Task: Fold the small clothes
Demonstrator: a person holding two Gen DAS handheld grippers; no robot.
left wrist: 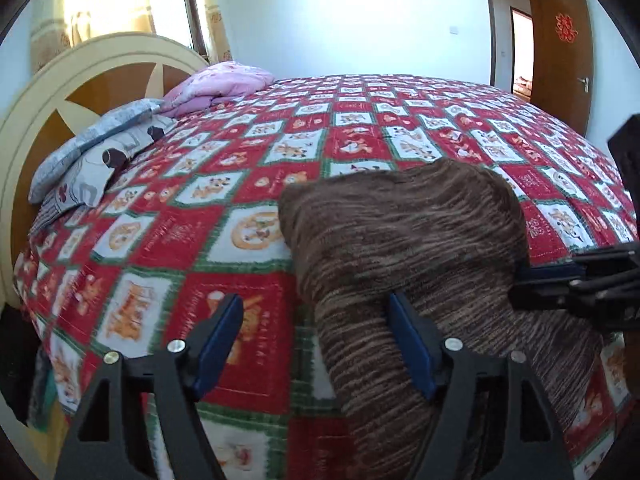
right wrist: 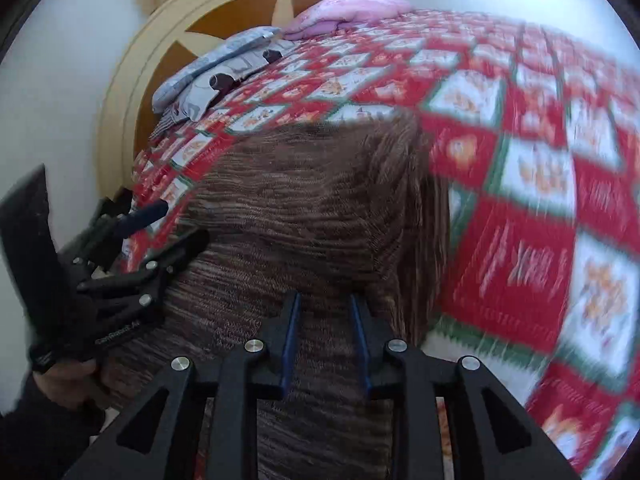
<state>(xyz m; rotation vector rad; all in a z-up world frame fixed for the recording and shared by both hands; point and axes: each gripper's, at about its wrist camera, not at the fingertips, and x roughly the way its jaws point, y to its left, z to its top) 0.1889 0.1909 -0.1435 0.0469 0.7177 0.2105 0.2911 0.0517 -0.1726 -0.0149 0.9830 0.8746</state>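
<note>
- Blue-padded left gripper (left wrist: 316,344) stands wide open; its right pad lies against the brown knitted garment (left wrist: 408,248), nothing is pinched.
- Right gripper (right wrist: 325,340) has narrow jaws over the same garment; whether the pads press the cloth I cannot tell.
- Brown cloth lies folded over on the red checked bedspread (left wrist: 224,236), near the bed's front edge.
- Probably one fold is just laid; next move needs a fresh grip on an edge.
- Bedspread beyond is free; pillows (left wrist: 92,160) are well apart.

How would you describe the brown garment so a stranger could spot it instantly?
Start at the big bed with the red, white and green checked quilt. Near its front edge lies the brown striped knit garment. It is the only dark, fuzzy thing there; the pillows by the headboard are pale.
</note>
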